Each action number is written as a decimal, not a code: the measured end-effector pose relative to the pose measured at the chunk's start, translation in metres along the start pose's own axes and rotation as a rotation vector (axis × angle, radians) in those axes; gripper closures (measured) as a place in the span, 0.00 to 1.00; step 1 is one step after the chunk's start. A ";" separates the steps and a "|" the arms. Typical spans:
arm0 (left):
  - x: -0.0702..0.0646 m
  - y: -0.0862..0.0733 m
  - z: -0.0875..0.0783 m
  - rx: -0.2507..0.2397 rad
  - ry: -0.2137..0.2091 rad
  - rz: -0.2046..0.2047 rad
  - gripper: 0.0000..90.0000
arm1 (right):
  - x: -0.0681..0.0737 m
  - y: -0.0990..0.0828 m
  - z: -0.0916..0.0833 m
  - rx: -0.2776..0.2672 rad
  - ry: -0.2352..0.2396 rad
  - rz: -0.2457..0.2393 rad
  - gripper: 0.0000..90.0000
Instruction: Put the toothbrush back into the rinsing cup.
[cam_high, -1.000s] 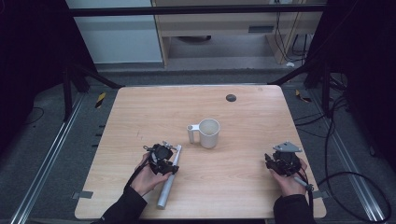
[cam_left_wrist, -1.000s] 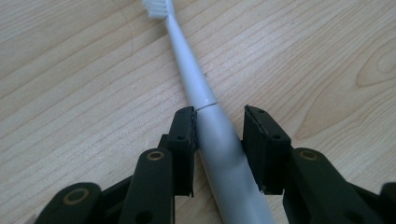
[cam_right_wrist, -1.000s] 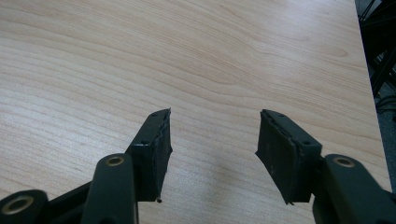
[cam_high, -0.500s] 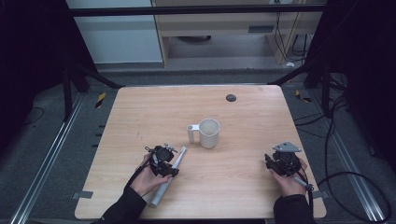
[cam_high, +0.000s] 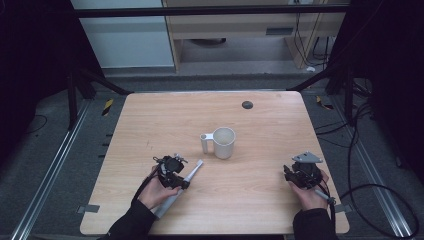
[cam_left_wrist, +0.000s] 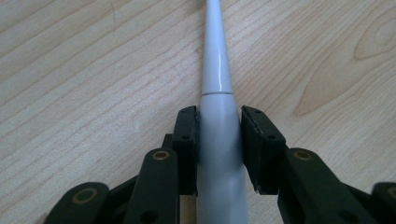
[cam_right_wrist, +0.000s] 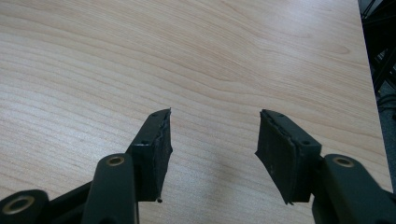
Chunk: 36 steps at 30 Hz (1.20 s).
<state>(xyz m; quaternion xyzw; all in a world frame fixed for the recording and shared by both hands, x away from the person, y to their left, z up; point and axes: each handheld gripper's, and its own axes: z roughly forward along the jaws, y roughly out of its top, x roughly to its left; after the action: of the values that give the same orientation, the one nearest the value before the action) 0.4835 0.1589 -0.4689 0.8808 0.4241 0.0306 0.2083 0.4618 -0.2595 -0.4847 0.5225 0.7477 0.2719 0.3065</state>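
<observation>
A white, unlabelled electric toothbrush (cam_left_wrist: 219, 140) lies on the wooden table (cam_high: 260, 200) near its front-left corner – slim neck pointing toward the white mug (cam_high: 223, 142) – while the left gripper (cam_left_wrist: 219, 135), jaws just closing, clamps its handle and the right gripper (cam_right_wrist: 212, 149) rests agape.

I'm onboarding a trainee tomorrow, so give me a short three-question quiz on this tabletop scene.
1. True or false: the left tool has its pads against the long white tapered plastic handle.
2. What lies between the right tool's jaws? A) a mug B) nothing but the bare light wooden table C) a cable
3. On which side of the white ceramic mug does its handle sit in the high view?

Key:
1. True; the jaws have just been closing, and both pads meet the handle's sides.
2. B; the jaws stand apart.
3. The left side.
</observation>
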 end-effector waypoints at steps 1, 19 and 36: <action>-0.001 0.000 -0.002 -0.003 0.000 0.009 0.74 | 0.000 0.000 0.000 0.001 0.001 0.002 0.50; -0.002 -0.006 -0.051 -0.182 -0.027 0.022 0.75 | -0.001 -0.001 -0.001 0.001 0.000 0.008 0.50; -0.009 -0.011 -0.096 -0.413 0.005 0.058 0.75 | -0.002 -0.001 -0.002 -0.003 -0.003 0.011 0.50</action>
<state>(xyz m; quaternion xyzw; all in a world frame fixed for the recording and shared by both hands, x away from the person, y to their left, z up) 0.4469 0.1910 -0.3844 0.8310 0.3837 0.1250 0.3827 0.4605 -0.2616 -0.4842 0.5264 0.7442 0.2738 0.3067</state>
